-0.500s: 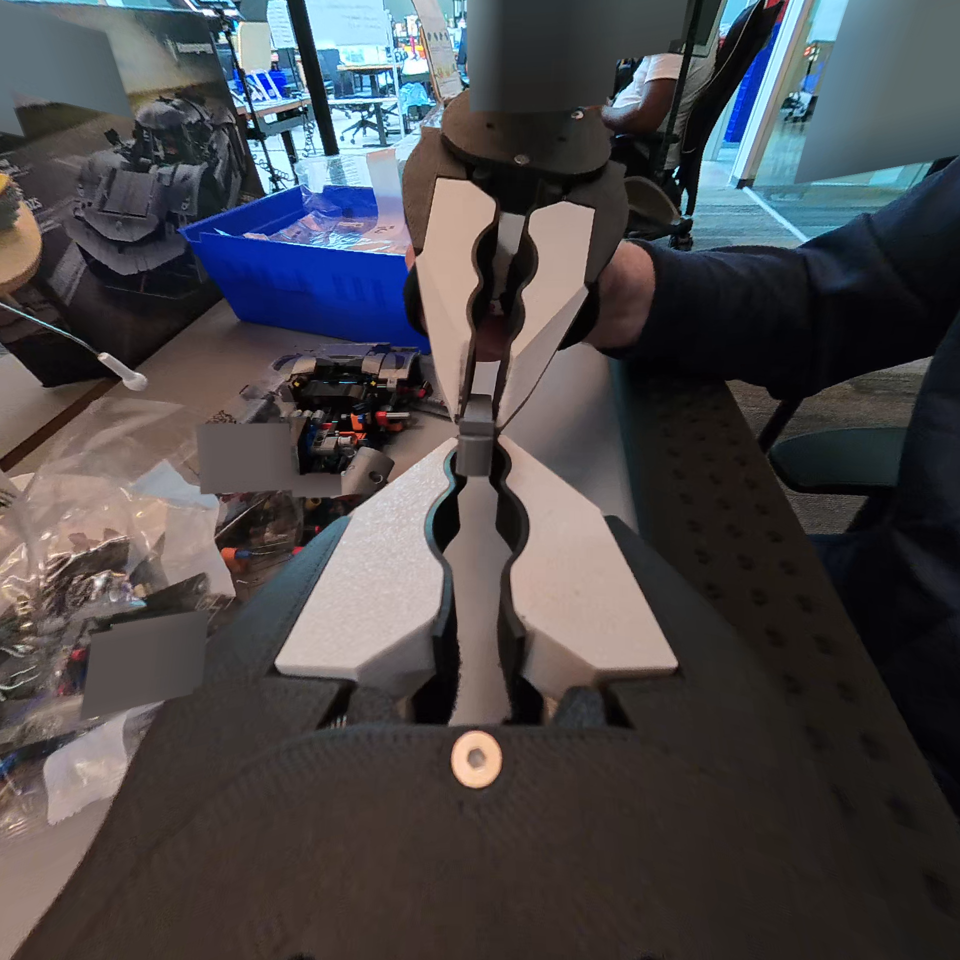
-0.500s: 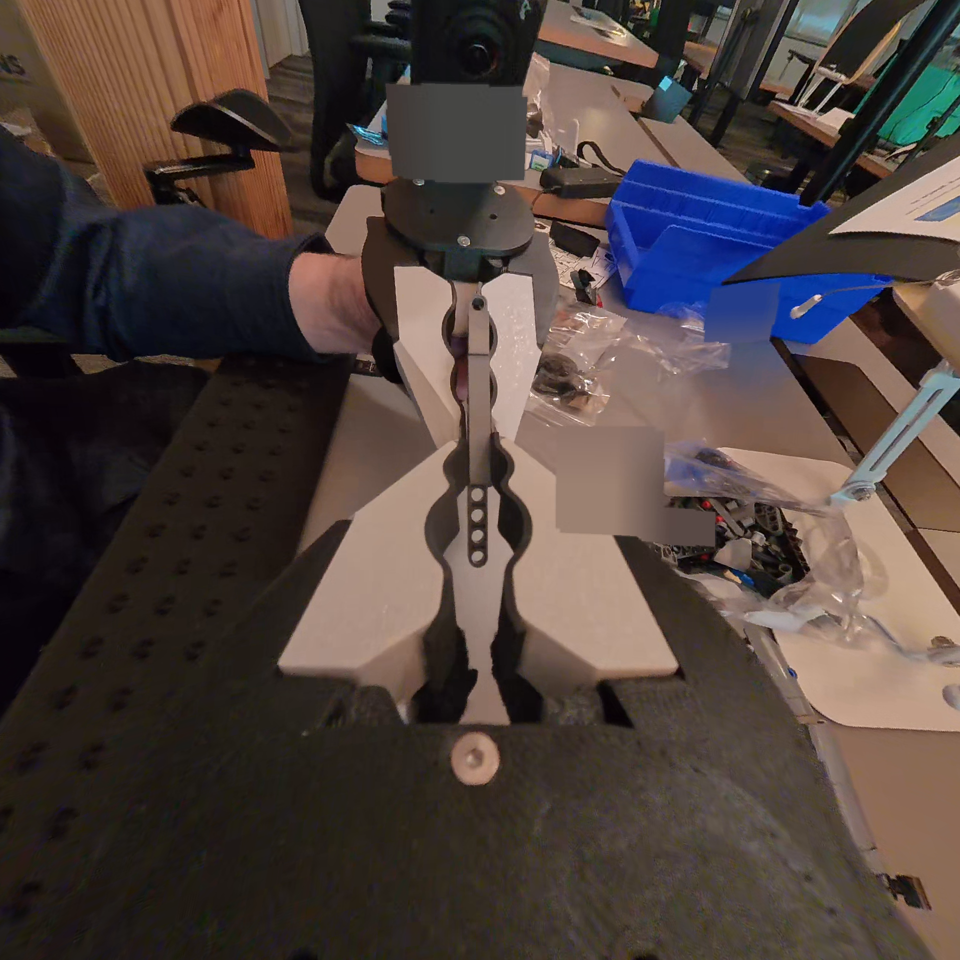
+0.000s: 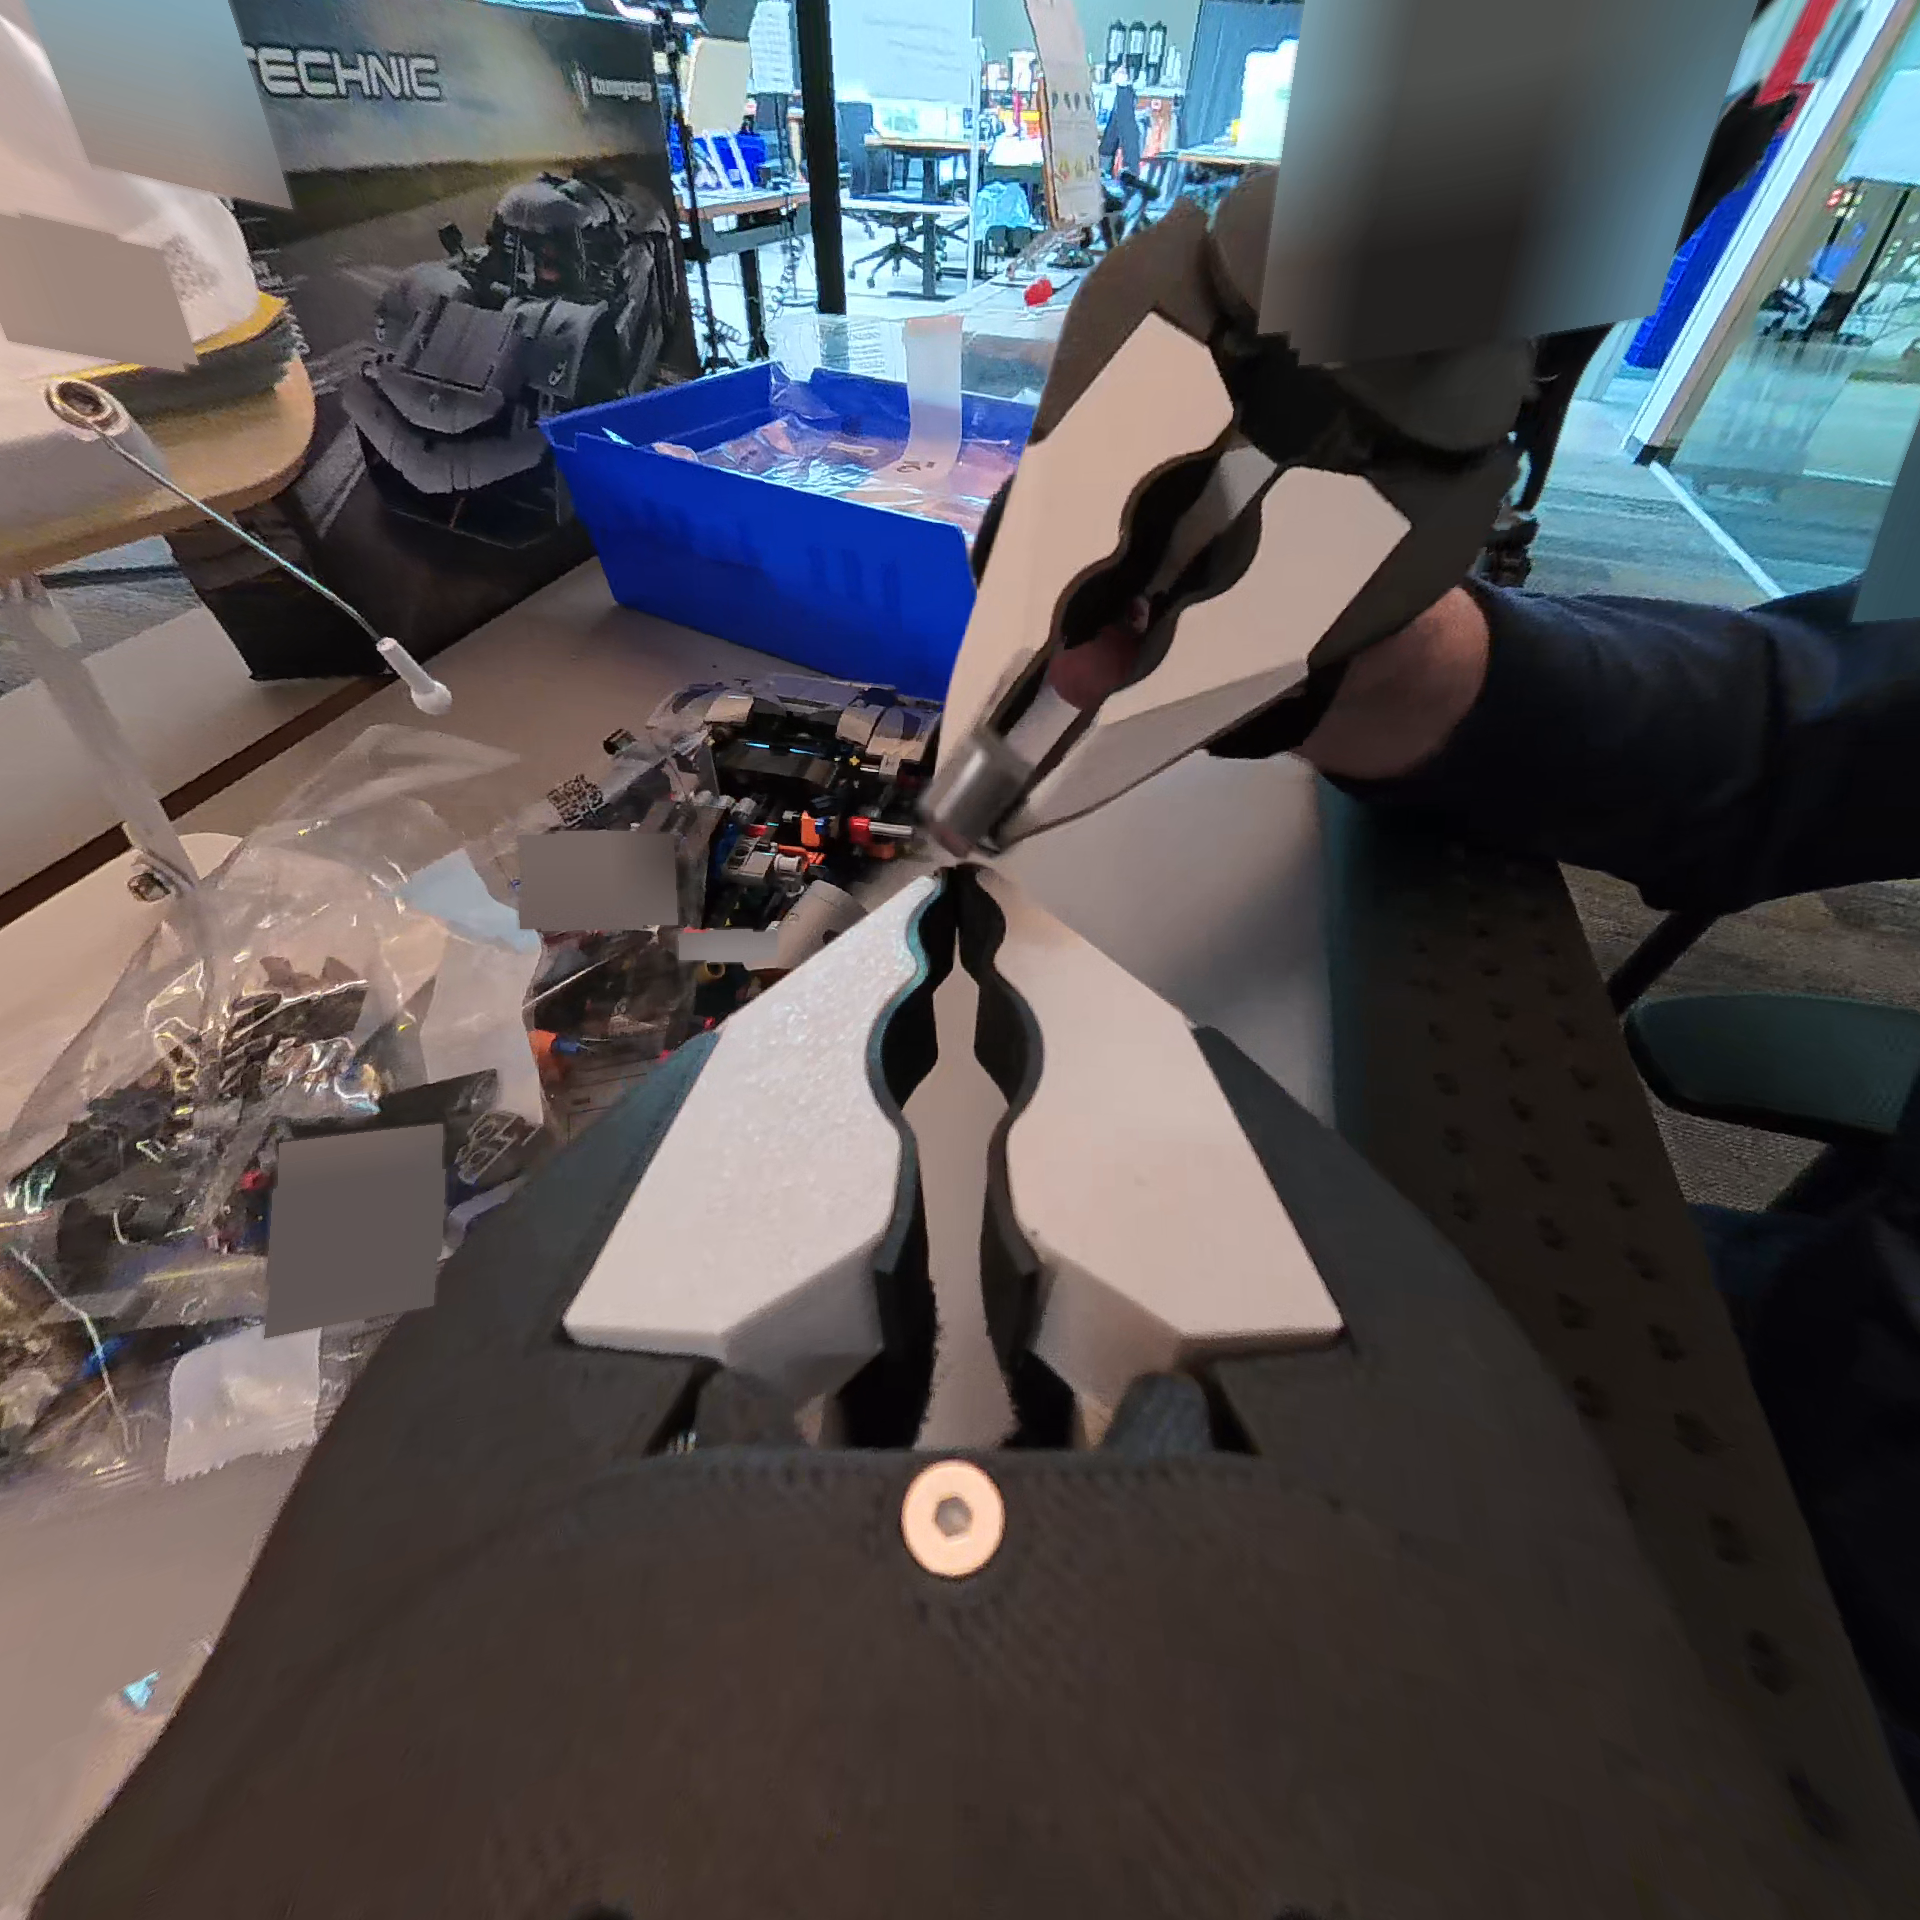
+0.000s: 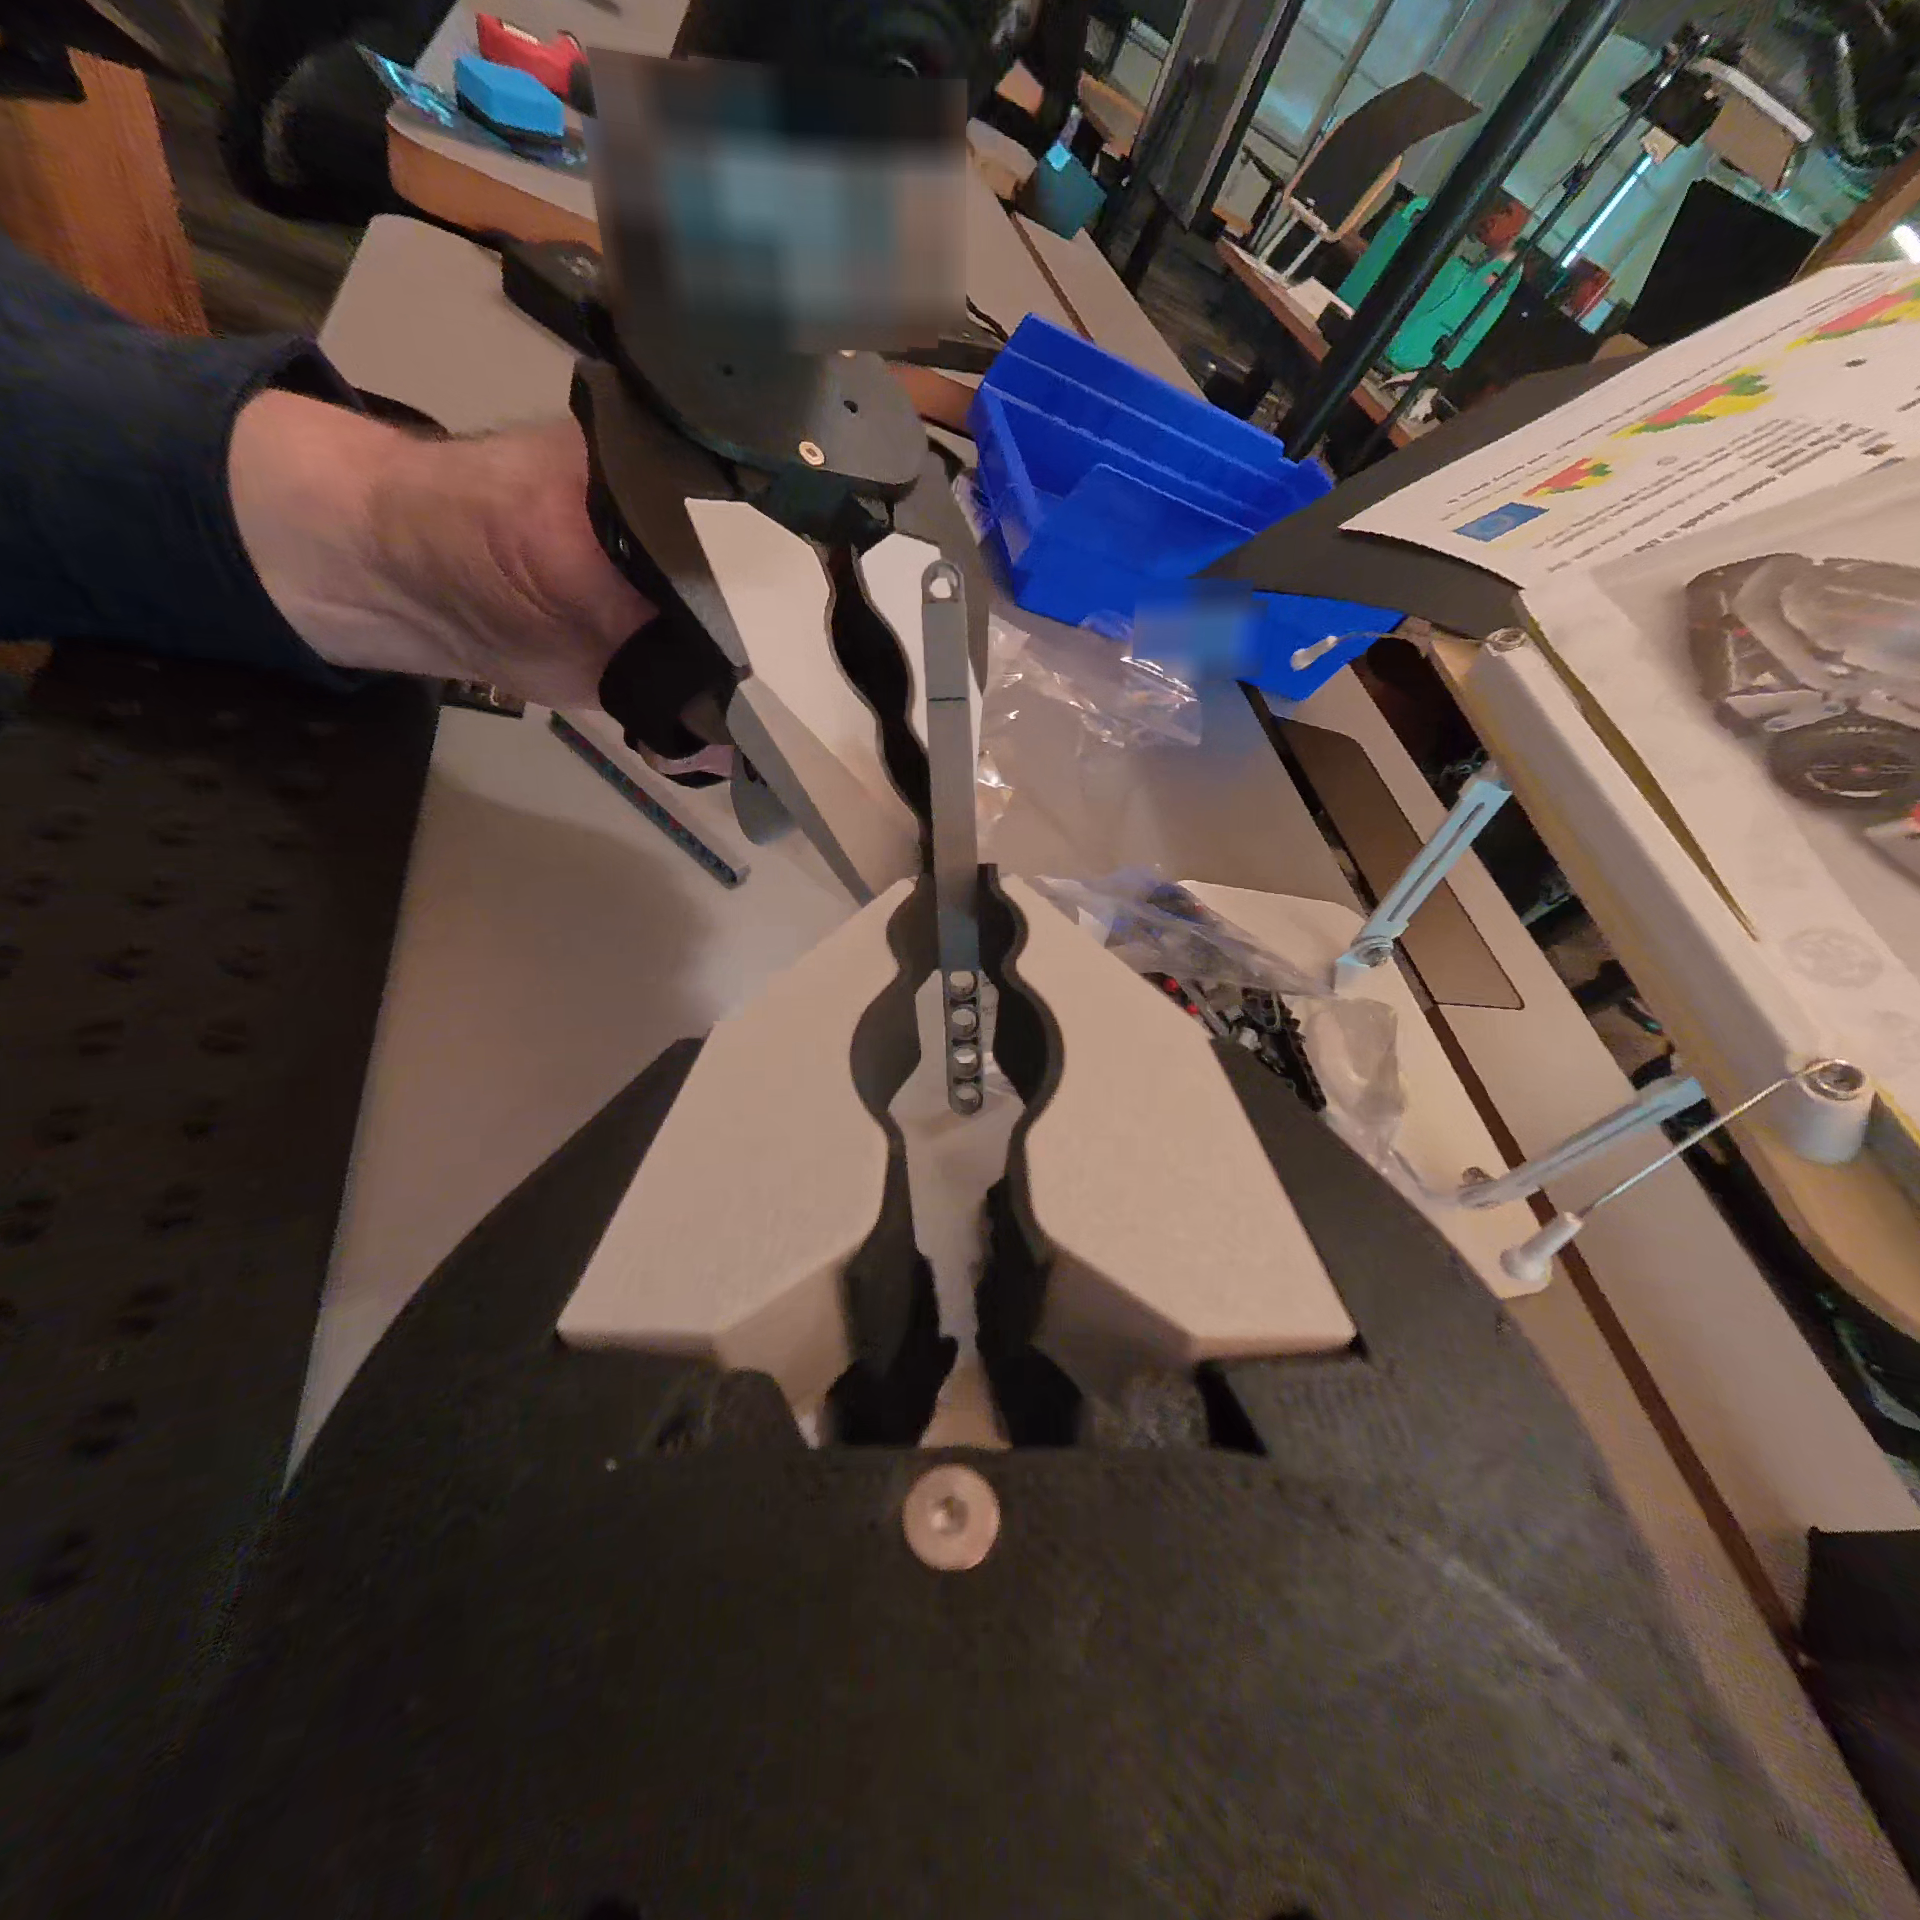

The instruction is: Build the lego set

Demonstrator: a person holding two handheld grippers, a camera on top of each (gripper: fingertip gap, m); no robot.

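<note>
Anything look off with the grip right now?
Yes. The grey beam is clamped only in the right gripper. The left gripper is shut on nothing, with its tips just short of the beam's end. Nothing looks spilled or broken.

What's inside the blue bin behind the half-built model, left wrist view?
The blue bin holds clear plastic bags and a white paper strip. Its front wall hides the bottom, and the right gripper covers its right end.

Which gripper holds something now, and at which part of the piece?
The right gripper holds a long grey beam, pinched near its middle, just above its holed end. The left gripper is shut with nothing between its tips.
</note>
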